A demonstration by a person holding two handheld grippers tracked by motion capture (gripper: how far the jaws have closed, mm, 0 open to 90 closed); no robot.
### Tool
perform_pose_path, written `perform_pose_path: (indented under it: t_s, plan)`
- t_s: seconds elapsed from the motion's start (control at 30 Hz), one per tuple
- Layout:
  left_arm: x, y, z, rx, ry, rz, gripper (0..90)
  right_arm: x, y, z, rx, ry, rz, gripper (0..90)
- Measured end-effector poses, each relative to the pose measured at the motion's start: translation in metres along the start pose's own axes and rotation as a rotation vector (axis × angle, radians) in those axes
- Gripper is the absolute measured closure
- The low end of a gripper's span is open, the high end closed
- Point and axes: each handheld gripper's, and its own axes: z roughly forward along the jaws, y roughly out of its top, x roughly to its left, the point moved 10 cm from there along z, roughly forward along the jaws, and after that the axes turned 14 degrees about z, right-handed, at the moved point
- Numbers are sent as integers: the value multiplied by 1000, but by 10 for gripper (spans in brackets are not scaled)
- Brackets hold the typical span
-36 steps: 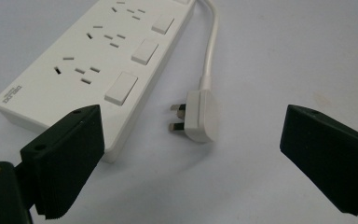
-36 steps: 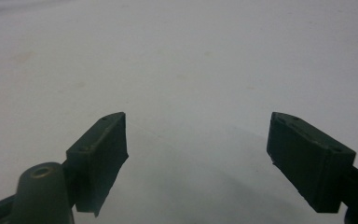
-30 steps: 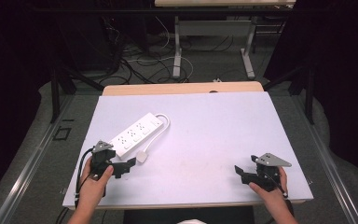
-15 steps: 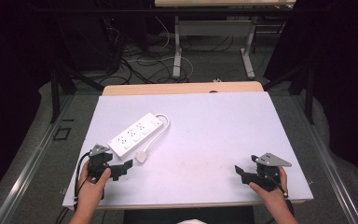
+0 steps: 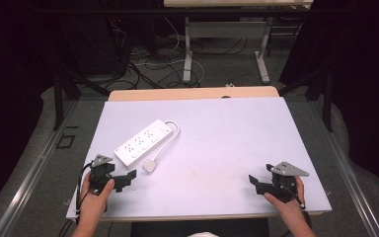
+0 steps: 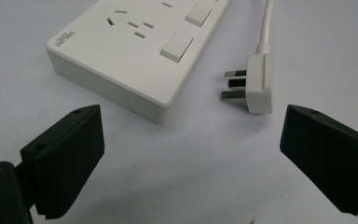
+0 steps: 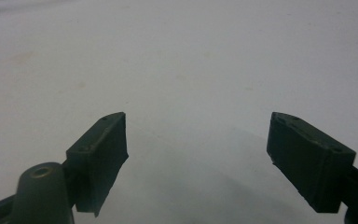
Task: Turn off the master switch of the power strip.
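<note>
My left tool [image 5: 121,180] backed off from power strip [image 5: 144,143] & plug [image 6: 257,83]; both tools wide open, empty; right tool [image 5: 261,183] idle.

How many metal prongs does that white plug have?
3. The white plug lies beside the power strip. In the left gripper view its prongs point toward the strip, stacked one above another: top, middle, bottom. None looks hidden.
</note>
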Motion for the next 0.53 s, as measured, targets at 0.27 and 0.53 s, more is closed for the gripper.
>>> perform_pose_path:
  t_s: [0.27,0.53]
  plan:
    - [1,-1,1,2,4,-1,66,0,0,1,-3,6,-2,198]
    - [2,-1,1,0,3,2,65,1,0,1,0,5,5,198]
